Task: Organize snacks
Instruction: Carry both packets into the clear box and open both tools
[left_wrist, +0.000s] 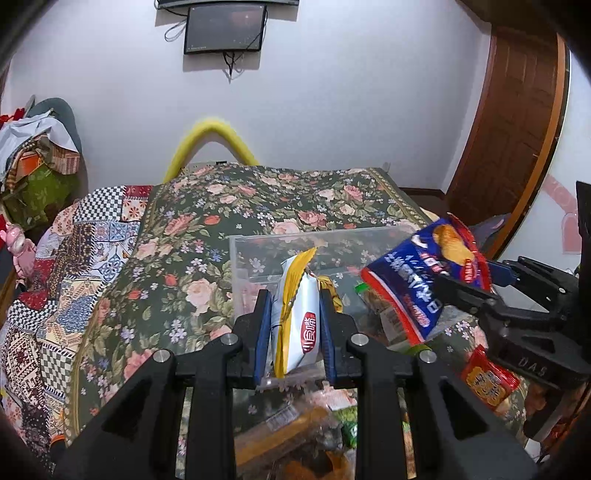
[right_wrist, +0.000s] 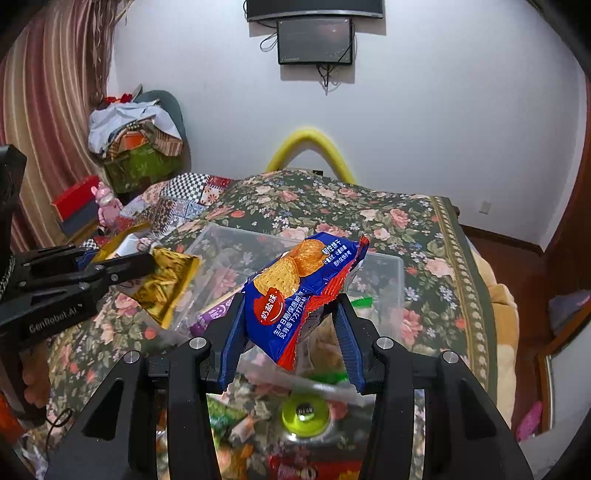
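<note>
Under the right gripper (right_wrist: 291, 328), a green-capped bottle (right_wrist: 303, 415) shows only there.

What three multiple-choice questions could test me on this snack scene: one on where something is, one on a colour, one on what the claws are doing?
1. Where is the clear plastic bin?
A. on the floral cloth
B. on the floor
C. hung on the wall

2. What is the main colour of the biscuit packet in the right claw?
A. green
B. blue
C. black

3. What is the state of the left claw?
A. open and empty
B. shut on the white and yellow snack packet
C. out of view

Answers: 1 A, the floral cloth shows under and through the bin. 2 B, blue with red edges. 3 B, both fingers press the packet's sides.
</note>
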